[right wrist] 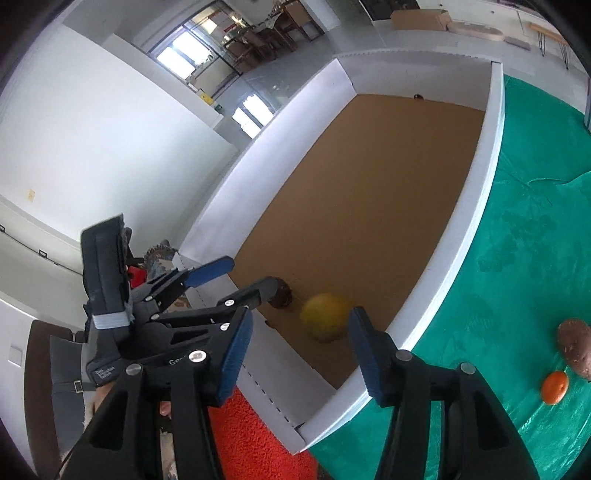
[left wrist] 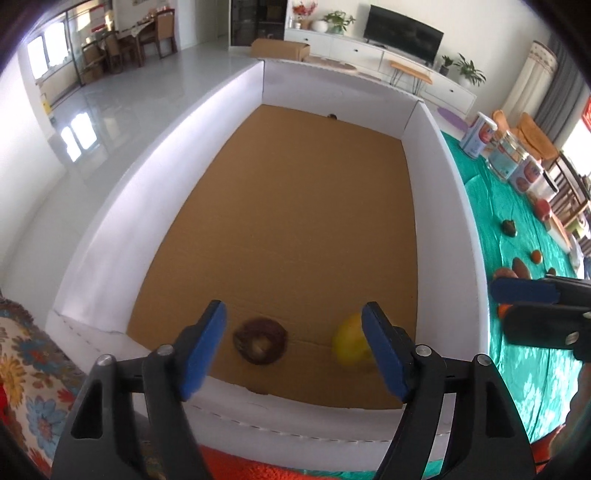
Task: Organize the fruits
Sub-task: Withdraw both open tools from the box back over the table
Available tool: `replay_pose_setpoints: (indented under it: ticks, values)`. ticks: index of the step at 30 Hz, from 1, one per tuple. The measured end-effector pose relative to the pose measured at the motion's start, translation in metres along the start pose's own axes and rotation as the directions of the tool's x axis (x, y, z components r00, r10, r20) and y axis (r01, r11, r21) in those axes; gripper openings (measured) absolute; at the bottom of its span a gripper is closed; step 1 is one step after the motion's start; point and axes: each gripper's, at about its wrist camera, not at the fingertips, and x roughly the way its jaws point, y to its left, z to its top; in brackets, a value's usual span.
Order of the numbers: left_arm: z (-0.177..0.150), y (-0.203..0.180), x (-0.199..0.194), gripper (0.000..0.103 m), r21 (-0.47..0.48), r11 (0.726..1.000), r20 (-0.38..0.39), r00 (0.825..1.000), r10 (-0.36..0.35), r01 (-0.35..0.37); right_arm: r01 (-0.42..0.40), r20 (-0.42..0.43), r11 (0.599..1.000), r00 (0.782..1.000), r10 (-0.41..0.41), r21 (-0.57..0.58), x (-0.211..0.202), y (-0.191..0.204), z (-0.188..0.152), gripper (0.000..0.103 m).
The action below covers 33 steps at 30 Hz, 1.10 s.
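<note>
Green cloth (right wrist: 517, 229) under white box (left wrist: 454, 206); lemon (left wrist: 349, 343) inside; both hand-held grippers (left wrist: 295, 350) (right wrist: 299, 350) spread wide.

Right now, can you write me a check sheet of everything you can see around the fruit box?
Surface: green cloth, wrinkled, with the box standing on it.
Job's things: white box holds a yellow fruit, blurred, and a dark brown fruit; an orange fruit and a brown fruit lie on the cloth.
Clutter: tins and more small fruits at the cloth's far side.
Grippers: left gripper open above the box, empty; right gripper open, empty.
Cables: nothing seen.
Surroundings: TV, white cabinet, red rug.
</note>
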Motion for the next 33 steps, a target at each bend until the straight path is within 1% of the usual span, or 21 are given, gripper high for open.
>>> replay_pose_setpoints:
  ticks: [1, 2, 4, 5, 7, 9, 10, 11, 12, 13, 14, 16, 17, 19, 20, 21, 22, 23, 28, 31, 33]
  values:
    - [0.0, -0.005, -0.005, 0.078, 0.008, 1.0, 0.024, 1.0, 0.001, -0.001, 0.008, 0.028, 1.0, 1.0, -0.008, -0.01, -0.011, -0.002, -0.003, 0.066]
    - [0.0, -0.015, -0.013, 0.078, 0.027, 1.0, 0.06, 0.998, -0.002, 0.0, 0.025, 0.055, 0.999, 0.998, -0.023, -0.027, -0.023, -0.005, -0.01, 0.073]
    - [0.003, -0.039, -0.022, 0.083, 0.064, 0.998, 0.115, 0.993, -0.019, 0.012, 0.095, 0.116, 0.993, 0.99, -0.086, -0.069, -0.046, -0.019, -0.029, 0.081]
    - [0.004, -0.055, -0.028, 0.086, 0.094, 0.995, 0.15, 0.987, -0.059, 0.045, 0.153, 0.149, 0.984, 0.979, -0.139, -0.086, -0.059, -0.03, -0.045, 0.085]
    - [0.006, -0.082, -0.035, 0.089, 0.154, 0.982, 0.198, 0.971, -0.137, 0.107, 0.262, 0.195, 0.961, 0.951, -0.241, -0.091, -0.077, -0.057, -0.078, 0.085]
    - [0.007, -0.114, -0.032, 0.09, 0.214, 0.968, 0.217, 0.96, -0.179, 0.132, 0.389, 0.245, 0.918, 0.899, -0.363, -0.07, -0.093, -0.092, -0.114, 0.085]
    - [0.007, -0.128, -0.027, 0.09, 0.245, 0.961, 0.216, 0.959, -0.184, 0.129, 0.473, 0.272, 0.88, 0.854, -0.444, -0.047, -0.102, -0.115, -0.138, 0.085]
    - [0.006, -0.147, -0.019, 0.09, 0.286, 0.954, 0.222, 0.962, -0.161, 0.093, 0.536, 0.281, 0.844, 0.814, -0.509, -0.023, -0.109, -0.134, -0.156, 0.085]
    - [0.005, -0.161, -0.012, 0.09, 0.316, 0.948, 0.233, 0.965, -0.123, 0.045, 0.603, 0.276, 0.797, 0.763, -0.585, 0.021, -0.118, -0.159, -0.181, 0.085]
    - [0.002, -0.171, -0.003, 0.09, 0.343, 0.939, 0.241, 0.967, -0.082, -0.006, 0.638, 0.262, 0.768, 0.732, -0.629, 0.061, -0.126, -0.178, -0.2, 0.085]
    - [-0.001, -0.179, 0.006, 0.086, 0.366, 0.93, 0.233, 0.971, -0.058, -0.032, 0.659, 0.243, 0.743, 0.707, -0.664, 0.114, -0.136, -0.199, -0.222, 0.085]
    - [-0.01, -0.188, 0.025, 0.083, 0.39, 0.92, 0.178, 0.983, -0.049, -0.024, 0.676, 0.219, 0.706, 0.672, -0.708, 0.208, -0.148, -0.222, -0.248, 0.085]
    - [-0.015, -0.193, 0.032, 0.081, 0.416, 0.908, 0.165, 0.986, -0.026, -0.046, 0.679, 0.218, 0.691, 0.656, -0.723, 0.249, -0.159, -0.23, -0.26, 0.085]
    - [-0.025, -0.202, 0.033, 0.079, 0.466, 0.874, 0.198, 0.979, 0.047, -0.136, 0.675, 0.231, 0.658, 0.618, -0.751, 0.334, -0.176, -0.243, -0.28, 0.085]
    - [-0.029, -0.202, 0.031, 0.079, 0.477, 0.864, 0.213, 0.975, 0.061, -0.159, 0.669, 0.239, 0.647, 0.604, -0.76, 0.365, -0.185, -0.245, -0.286, 0.085]
    - [-0.035, -0.201, 0.026, 0.079, 0.475, 0.866, 0.214, 0.975, 0.058, -0.156, 0.662, 0.249, 0.638, 0.591, -0.767, 0.395, -0.194, -0.249, -0.29, 0.085]
    - [-0.037, -0.198, 0.024, 0.079, 0.469, 0.871, 0.209, 0.977, 0.051, -0.146, 0.652, 0.259, 0.629, 0.578, -0.774, 0.423, -0.199, -0.252, -0.292, 0.085]
    - [-0.039, -0.193, 0.02, 0.079, 0.461, 0.876, 0.207, 0.977, 0.047, -0.14, 0.646, 0.265, 0.626, 0.573, -0.776, 0.437, -0.212, -0.249, -0.304, 0.085]
    - [-0.054, -0.185, 0.009, 0.08, 0.442, 0.889, 0.202, 0.979, 0.034, -0.123, 0.654, 0.273, 0.609, 0.549, -0.79, 0.449, -0.215, -0.26, -0.296, 0.085]
    - [-0.059, -0.185, 0.009, 0.08, 0.446, 0.887, 0.194, 0.98, 0.034, -0.119, 0.654, 0.262, 0.616, 0.563, -0.784, 0.439, -0.212, -0.266, -0.299, 0.085]
    - [-0.06, -0.184, 0.007, 0.083, 0.448, 0.886, 0.199, 0.98, 0.029, -0.117, 0.657, 0.261, 0.616, 0.562, -0.785, 0.435, -0.211, -0.264, -0.3, 0.085]
